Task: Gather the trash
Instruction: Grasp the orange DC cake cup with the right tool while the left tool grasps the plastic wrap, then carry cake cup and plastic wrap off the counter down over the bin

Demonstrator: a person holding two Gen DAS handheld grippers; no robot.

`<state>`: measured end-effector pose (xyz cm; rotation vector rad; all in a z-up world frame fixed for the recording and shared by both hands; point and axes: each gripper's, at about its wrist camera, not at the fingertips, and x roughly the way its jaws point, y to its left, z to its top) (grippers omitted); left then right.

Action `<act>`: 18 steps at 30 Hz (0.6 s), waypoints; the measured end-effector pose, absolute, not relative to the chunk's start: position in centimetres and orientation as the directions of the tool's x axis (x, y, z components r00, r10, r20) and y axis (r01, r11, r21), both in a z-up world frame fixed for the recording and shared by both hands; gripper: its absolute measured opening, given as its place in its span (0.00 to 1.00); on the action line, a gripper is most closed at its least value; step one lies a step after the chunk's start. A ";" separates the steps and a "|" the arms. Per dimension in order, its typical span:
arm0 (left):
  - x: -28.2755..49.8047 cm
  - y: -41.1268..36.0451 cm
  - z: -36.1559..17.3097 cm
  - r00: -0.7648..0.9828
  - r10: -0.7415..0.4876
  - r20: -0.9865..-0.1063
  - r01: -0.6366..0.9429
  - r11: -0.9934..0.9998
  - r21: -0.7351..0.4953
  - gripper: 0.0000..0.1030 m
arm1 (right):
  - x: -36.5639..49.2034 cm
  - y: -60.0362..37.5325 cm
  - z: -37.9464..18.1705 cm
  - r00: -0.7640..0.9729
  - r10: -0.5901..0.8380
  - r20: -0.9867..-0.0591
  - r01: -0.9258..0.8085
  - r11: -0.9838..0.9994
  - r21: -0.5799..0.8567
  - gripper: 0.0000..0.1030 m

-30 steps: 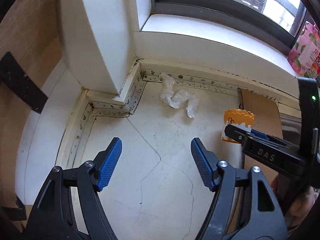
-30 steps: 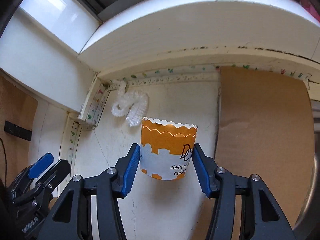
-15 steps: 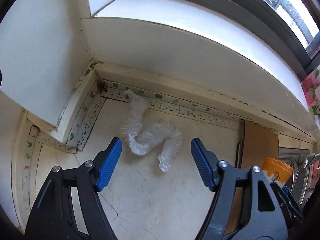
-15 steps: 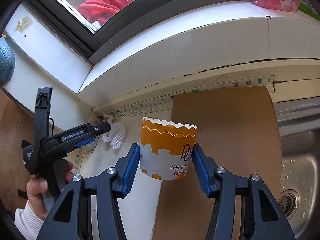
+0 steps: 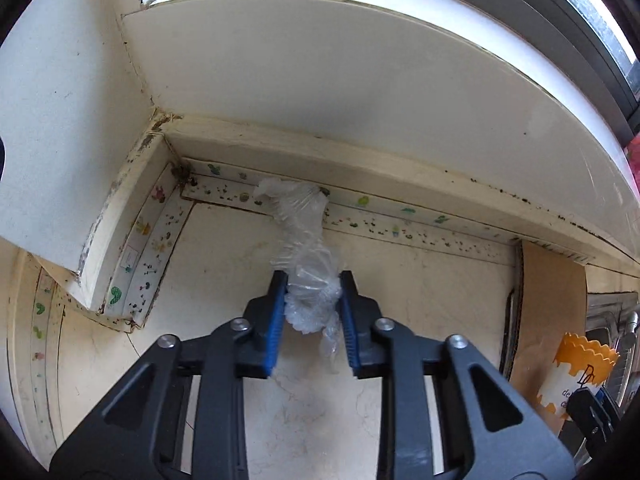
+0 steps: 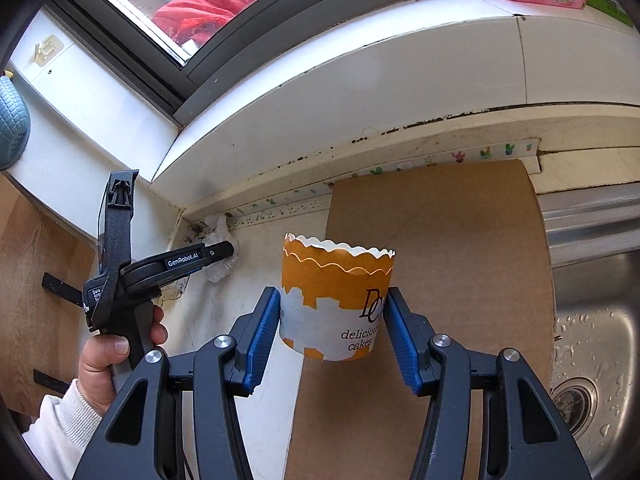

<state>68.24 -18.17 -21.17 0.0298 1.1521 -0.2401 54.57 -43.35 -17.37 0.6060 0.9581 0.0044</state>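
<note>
Two pieces of trash in play, one per gripper.

Left gripper (image 5: 312,304): jaws closing, blue pads pressing both sides of a crumpled clear plastic wrap (image 5: 306,256). Wrap is thin, translucent, wrinkled into a twisted rope. Its far end lies against the patterned sealing tape (image 5: 384,220) at the foot of the wall; its near end hangs out below the pads in a loose tail. The wrap sits in the back corner of a pale, cracked countertop (image 5: 224,248), where the white wall (image 5: 320,92) steps in. Black specks along the tape and the wall joint.

Right gripper (image 6: 332,328): jaws about half open, clamped on the lower sides of a paper cake cup (image 6: 336,292). Cup is upright, held clear of the surface. Orange upper band with a scalloped white rim, white lower band, dark lettering reading "delicious cakes". Inside looks white; contents cannot be told.

Below and behind the cup: a sheet of brown cardboard (image 6: 440,240) lying flat on the counter, its far edge touching the tape. Steel sink (image 6: 592,320) to the right, wet, drain visible.

From the right wrist view, a hand (image 6: 108,356) in a white sleeve (image 6: 60,432) grips the left tool's handle, its tips at the wrap in the corner.
</note>
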 end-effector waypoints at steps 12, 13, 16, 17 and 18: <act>62.2 -17.1 -19.4 0.396 -0.150 -0.906 0.237 0.970 -0.056 0.10 | 51.6 -39.7 -15.6 0.580 0.286 -0.763 0.195 0.860 0.471 0.51; 61.4 -16.8 -19.1 0.395 -0.151 -0.906 0.242 0.969 -0.056 0.10 | 51.0 -39.2 -15.2 0.580 0.286 -0.763 0.186 0.865 0.466 0.51; 58.5 -15.5 -17.9 0.396 -0.162 -0.904 0.252 0.966 -0.062 0.10 | 49.3 -37.9 -13.8 0.583 0.284 -0.761 0.165 0.876 0.454 0.51; 57.2 -15.1 -17.6 0.396 -0.167 -0.903 0.257 0.964 -0.066 0.10 | 48.4 -37.2 -13.3 0.584 0.283 -0.761 0.156 0.881 0.447 0.51; 56.0 -14.3 -17.3 0.397 -0.171 -0.902 0.261 0.963 -0.068 0.10 | 47.5 -36.7 -12.8 0.584 0.282 -0.761 0.150 0.884 0.443 0.51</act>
